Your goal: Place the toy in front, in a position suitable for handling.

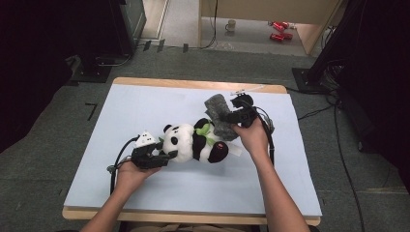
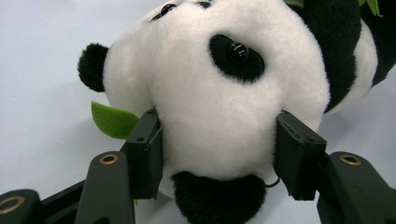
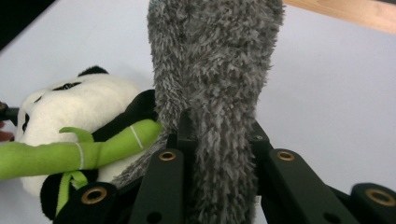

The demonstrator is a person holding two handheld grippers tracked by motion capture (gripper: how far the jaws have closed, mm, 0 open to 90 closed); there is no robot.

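Note:
A black-and-white panda plush (image 1: 193, 142) lies on its side in the middle of the pale mat, hugging a green bamboo stalk (image 3: 70, 154). My left gripper (image 1: 167, 155) is shut on the panda's head (image 2: 210, 93), its pads sunk into the white fur on both sides, a green leaf (image 2: 112, 120) beside one jaw. My right gripper (image 1: 227, 118) is shut on a grey fuzzy cloth piece (image 1: 218, 116) that rises just right of the panda's body. In the right gripper view the grey fuzzy piece (image 3: 215, 70) stands up between the jaws, with the panda (image 3: 70, 107) at the left.
The pale mat (image 1: 145, 101) covers a wooden table (image 1: 193, 83) with bare room at the left and front. Cables trail from both grippers. On the floor beyond are red cans (image 1: 279, 30), a mug (image 1: 231, 25) and dark stands at both sides.

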